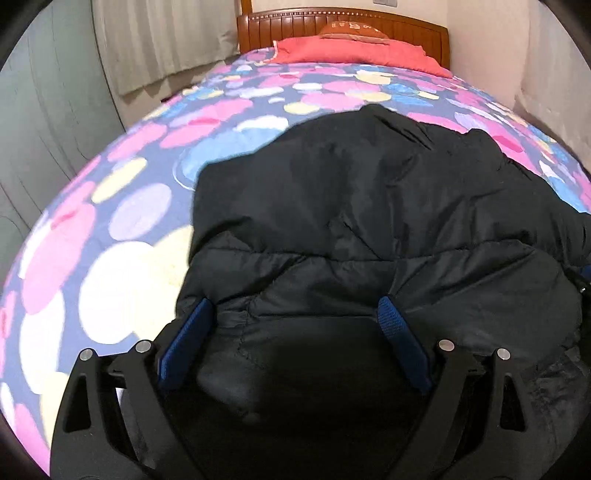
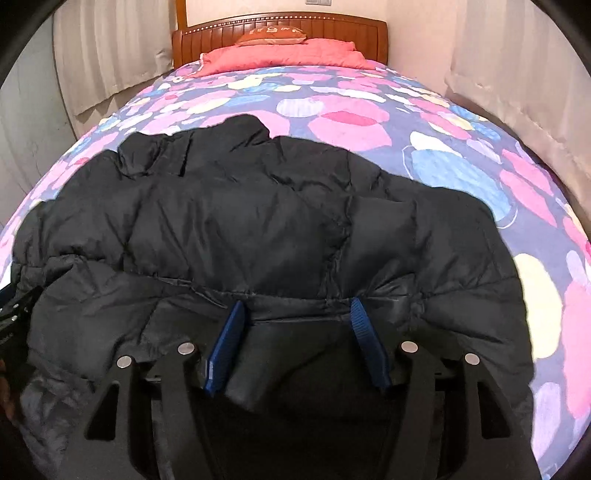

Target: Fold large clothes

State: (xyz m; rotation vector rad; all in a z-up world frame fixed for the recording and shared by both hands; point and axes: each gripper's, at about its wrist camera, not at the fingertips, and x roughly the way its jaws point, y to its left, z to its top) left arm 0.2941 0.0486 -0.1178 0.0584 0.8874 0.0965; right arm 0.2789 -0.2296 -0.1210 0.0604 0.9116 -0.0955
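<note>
Pink and blue spotty bed cover (image 1: 122, 236), wooden headboard (image 2: 280, 29), curtains (image 1: 155, 40).
Puffy black coat (image 2: 240, 221) lies crumpled; left gripper (image 1: 295, 310) and right gripper (image 2: 295, 310) gape wide, fabric between, not pinched.

Left gripper (image 1: 295, 314) low, jaws spread wide, blue pads (image 1: 400, 339) apart. Right gripper (image 2: 297, 314) level beside it, jaws likewise parted, fingertips forward
</note>
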